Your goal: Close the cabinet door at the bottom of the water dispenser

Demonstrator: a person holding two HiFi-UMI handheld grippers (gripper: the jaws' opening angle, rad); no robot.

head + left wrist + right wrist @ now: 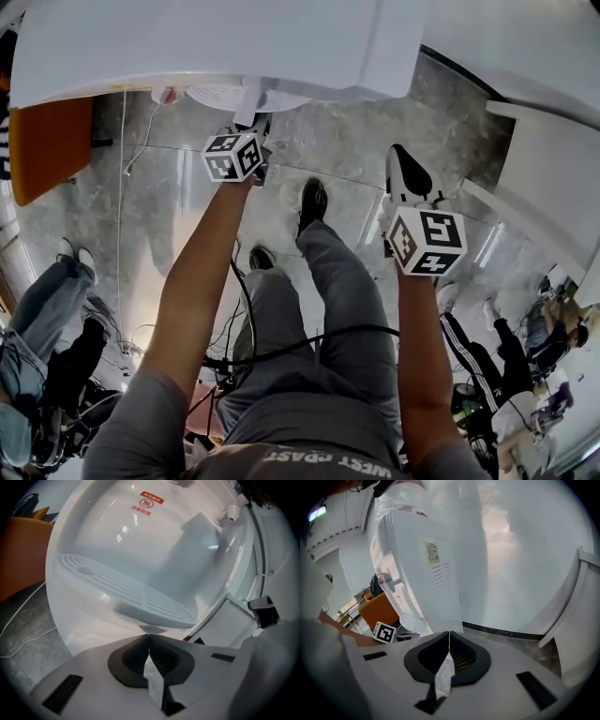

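The white water dispenser [216, 42] fills the top of the head view, seen from above. Its lower cabinet is hidden beneath its top there. My left gripper [251, 117] reaches in under its front. In the left gripper view the jaws [149, 635] are shut with nothing between them, just below the ribbed drip tray [131, 595]. A white panel edge [232, 620] with a black catch [264, 611] stands to the right; I cannot tell if it is the cabinet door. My right gripper [401, 157] hangs shut over the floor, facing the dispenser's side [436, 573].
An orange chair [47, 145] stands left of the dispenser, with a white cable [122, 169] on the grey floor. White furniture [553, 178] and a wall [525, 550] are to the right. People sit at lower left [37, 319] and lower right [525, 375]. Black cables [281, 347] cross my legs.
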